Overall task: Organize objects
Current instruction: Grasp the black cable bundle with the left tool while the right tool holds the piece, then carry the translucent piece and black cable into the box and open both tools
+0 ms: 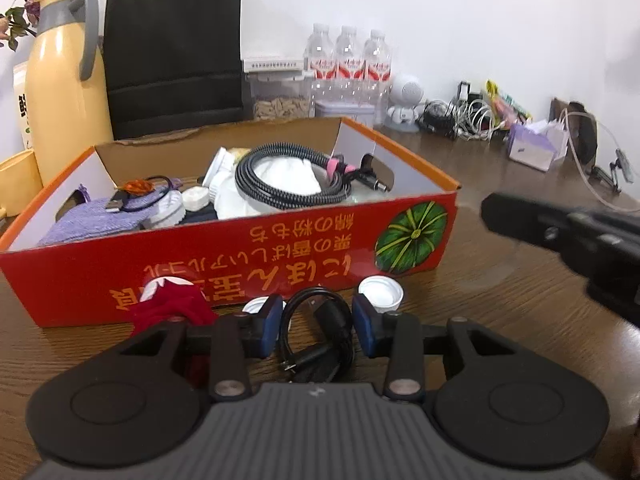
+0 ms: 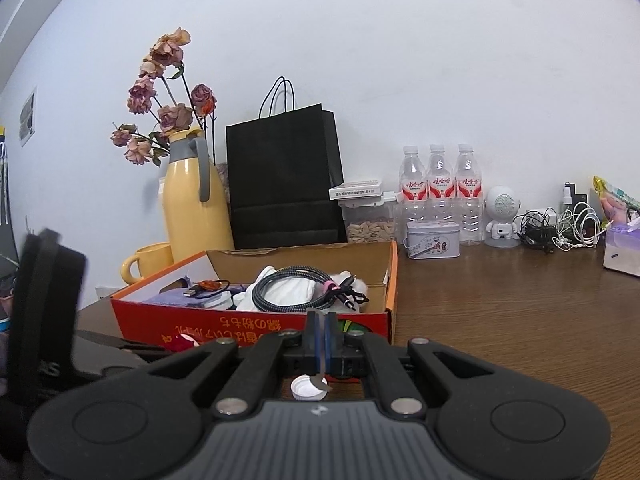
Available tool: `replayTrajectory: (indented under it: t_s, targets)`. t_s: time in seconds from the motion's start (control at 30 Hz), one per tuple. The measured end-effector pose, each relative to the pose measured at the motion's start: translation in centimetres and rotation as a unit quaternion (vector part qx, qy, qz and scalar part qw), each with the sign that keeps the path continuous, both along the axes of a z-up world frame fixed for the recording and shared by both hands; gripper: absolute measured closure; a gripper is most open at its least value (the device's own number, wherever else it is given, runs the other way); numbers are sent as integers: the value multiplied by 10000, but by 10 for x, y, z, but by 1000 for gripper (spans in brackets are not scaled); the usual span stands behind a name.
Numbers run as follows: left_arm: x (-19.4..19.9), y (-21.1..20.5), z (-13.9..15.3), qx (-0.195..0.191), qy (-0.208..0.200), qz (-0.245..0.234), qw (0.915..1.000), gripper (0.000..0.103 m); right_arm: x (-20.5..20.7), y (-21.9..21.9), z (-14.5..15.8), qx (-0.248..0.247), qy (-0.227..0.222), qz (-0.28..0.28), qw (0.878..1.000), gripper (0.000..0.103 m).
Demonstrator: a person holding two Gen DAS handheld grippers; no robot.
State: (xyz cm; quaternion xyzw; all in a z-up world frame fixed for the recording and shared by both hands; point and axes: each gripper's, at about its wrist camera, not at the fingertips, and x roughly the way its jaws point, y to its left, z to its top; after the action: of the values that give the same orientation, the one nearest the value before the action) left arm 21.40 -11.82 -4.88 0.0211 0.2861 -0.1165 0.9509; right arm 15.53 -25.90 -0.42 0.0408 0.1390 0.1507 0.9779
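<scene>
Closing on coiled black cable (image 1: 316,336) | left tool (image 1: 316,326) half-open, pads flanking coil, contact unclear | cable on brown wooden bench (image 1: 520,304), near side of red cardboard box (image 1: 240,256) | right tool (image 2: 321,338) shut, empty, farther off.

The left wrist camera sits low over the wooden table (image 1: 520,300), tilted down, right up against the near wall of the red box (image 1: 224,256). The right wrist camera looks more level from further back and right. Both share the box (image 2: 256,326), black bag (image 2: 284,184) and far wall.
</scene>
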Motion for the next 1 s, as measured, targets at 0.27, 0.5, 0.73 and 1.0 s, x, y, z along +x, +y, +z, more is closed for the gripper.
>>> replayTrajectory:
  t_s: [0.27, 0.5, 0.73, 1.0]
  targets:
    - [-21, 16, 20, -281, -329, -90, 9990, 65, -1, 8, 0, -140, -90, 49, 9998, 102]
    - [-28, 39, 41, -569, -610, -132, 9964, 66, -1, 21, 8, -332, -186, 58, 9993, 102]
    - [-13, 59, 74, -757, -1048, -60, 9916, 66, 15, 47, 32, -623, -543, 240, 9963, 102]
    - [27, 82, 85, -811, -1230, 348, 9885, 66, 67, 78, 51, -919, -749, 355, 9923, 101]
